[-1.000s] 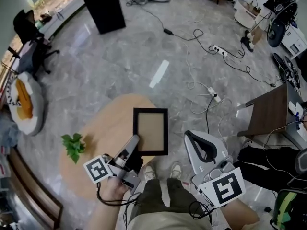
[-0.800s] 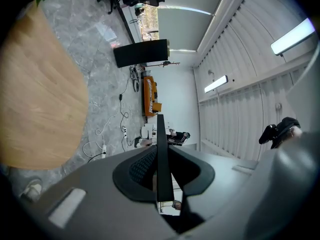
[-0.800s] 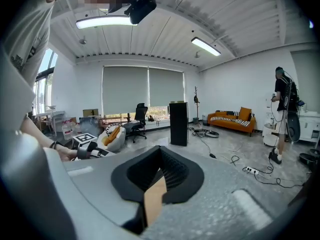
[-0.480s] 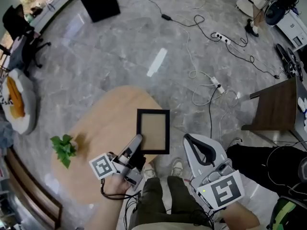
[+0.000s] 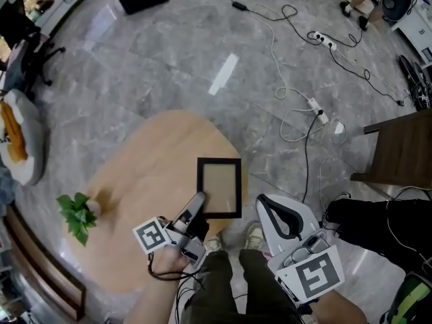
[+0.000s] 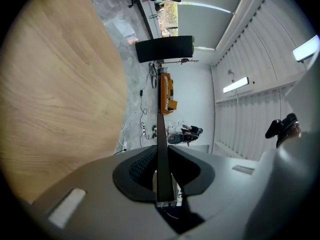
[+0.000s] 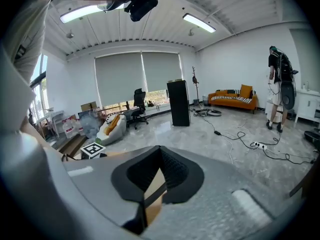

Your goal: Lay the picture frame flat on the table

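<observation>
The picture frame (image 5: 219, 186) is black with a tan panel. It faces up over the right part of the round wooden table (image 5: 145, 174); whether it rests on the top I cannot tell. My left gripper (image 5: 197, 200) is shut on its near left corner. In the left gripper view the frame's dark edge (image 6: 161, 144) runs edge-on between the pads, and the left gripper (image 6: 162, 160) clamps it. My right gripper (image 5: 260, 204) hangs off the table to the frame's right, jaws together with nothing held. In its own view the right gripper (image 7: 160, 153) shows its tips touching.
A small green plant (image 5: 76, 213) stands on the table's left side. Cables and a power strip (image 5: 315, 104) trail over the grey floor beyond. A dark wooden desk (image 5: 403, 150) stands at right, a cushion seat (image 5: 17, 137) at left. The person's shoes (image 5: 252, 235) are below the frame.
The head view has swung, so the table sits more centrally. The frame, still in the left gripper, looks slightly smaller and lies further in over the tabletop. The right gripper stays beside it.
</observation>
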`<action>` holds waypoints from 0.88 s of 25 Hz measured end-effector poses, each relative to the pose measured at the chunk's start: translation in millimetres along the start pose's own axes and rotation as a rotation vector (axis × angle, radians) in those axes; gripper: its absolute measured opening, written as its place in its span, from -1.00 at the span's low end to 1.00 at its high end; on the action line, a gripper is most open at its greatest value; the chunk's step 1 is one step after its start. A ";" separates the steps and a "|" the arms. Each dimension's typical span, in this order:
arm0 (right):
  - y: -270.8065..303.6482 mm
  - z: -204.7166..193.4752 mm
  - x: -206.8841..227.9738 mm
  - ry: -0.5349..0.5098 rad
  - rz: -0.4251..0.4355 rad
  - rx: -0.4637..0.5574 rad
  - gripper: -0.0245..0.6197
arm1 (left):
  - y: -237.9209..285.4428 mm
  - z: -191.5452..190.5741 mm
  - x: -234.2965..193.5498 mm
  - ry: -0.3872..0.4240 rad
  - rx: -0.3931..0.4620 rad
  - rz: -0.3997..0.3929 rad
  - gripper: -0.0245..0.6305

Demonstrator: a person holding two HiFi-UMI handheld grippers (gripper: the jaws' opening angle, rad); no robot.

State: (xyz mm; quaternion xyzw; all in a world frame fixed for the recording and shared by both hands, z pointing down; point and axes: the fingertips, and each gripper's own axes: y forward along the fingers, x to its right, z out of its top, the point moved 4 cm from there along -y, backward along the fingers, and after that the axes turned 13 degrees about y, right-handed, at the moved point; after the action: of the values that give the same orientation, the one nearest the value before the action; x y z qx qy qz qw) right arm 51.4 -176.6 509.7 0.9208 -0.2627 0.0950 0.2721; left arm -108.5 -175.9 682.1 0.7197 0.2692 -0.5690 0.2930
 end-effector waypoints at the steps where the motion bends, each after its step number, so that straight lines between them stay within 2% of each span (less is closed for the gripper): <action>1: 5.4 -5.5 1.2 0.004 0.002 -0.005 -0.92 | 1.1 -1.3 -8.2 0.001 -0.006 0.002 -0.65; 13: 41.9 -54.6 21.1 0.022 0.017 -0.062 -0.92 | 18.6 -19.2 -86.4 -0.054 -0.028 0.064 -0.65; 22: 52.2 -79.4 35.5 0.042 0.002 -0.074 -0.92 | 24.3 -34.1 -124.8 -0.052 -0.050 0.103 -0.64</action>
State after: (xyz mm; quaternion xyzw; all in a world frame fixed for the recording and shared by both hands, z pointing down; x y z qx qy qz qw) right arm 50.9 -185.5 610.8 0.9076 -0.2613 0.1046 0.3115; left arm -94.3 -174.5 813.0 0.7101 0.2383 -0.5647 0.3465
